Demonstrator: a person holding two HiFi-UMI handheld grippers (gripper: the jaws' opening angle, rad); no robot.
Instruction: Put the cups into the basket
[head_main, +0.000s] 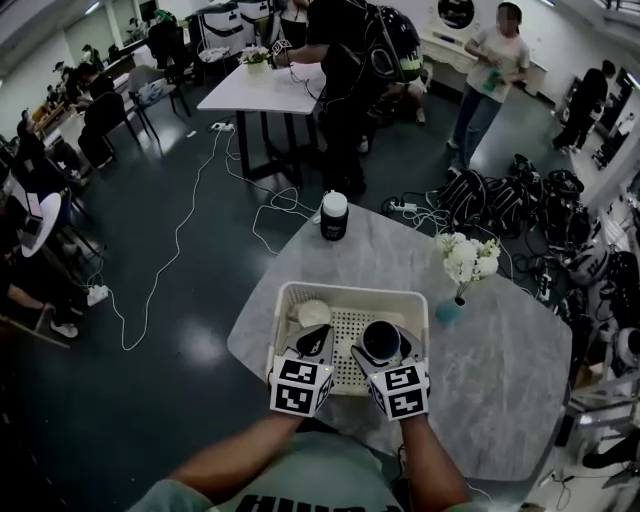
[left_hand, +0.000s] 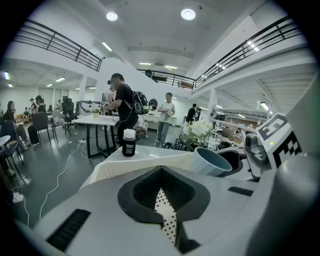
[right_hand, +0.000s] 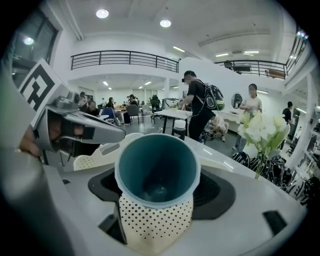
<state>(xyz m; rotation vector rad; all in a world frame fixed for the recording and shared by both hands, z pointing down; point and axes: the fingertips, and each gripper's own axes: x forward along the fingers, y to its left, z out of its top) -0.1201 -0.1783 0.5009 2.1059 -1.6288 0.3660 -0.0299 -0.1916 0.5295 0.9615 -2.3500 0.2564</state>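
- The right tool (head_main: 385, 352) grips a teal plastic cup (right_hand: 157, 170) at lower centre, above the white perforated plastic basket (head_main: 350, 293); it has yet to be released.
- The left tool (left_hand: 161, 200) is closed and empty.
- A pale cup (head_main: 314, 312) already lies inside the basket.

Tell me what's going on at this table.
A person holds a gripper in each hand over a white basket on a grey table. The right gripper is closed on a teal cup above the basket's floor. The left gripper beside it is shut and empty. A pale cup already sits in the basket's far left corner. A dark jar and a vase of white flowers stand outside it.
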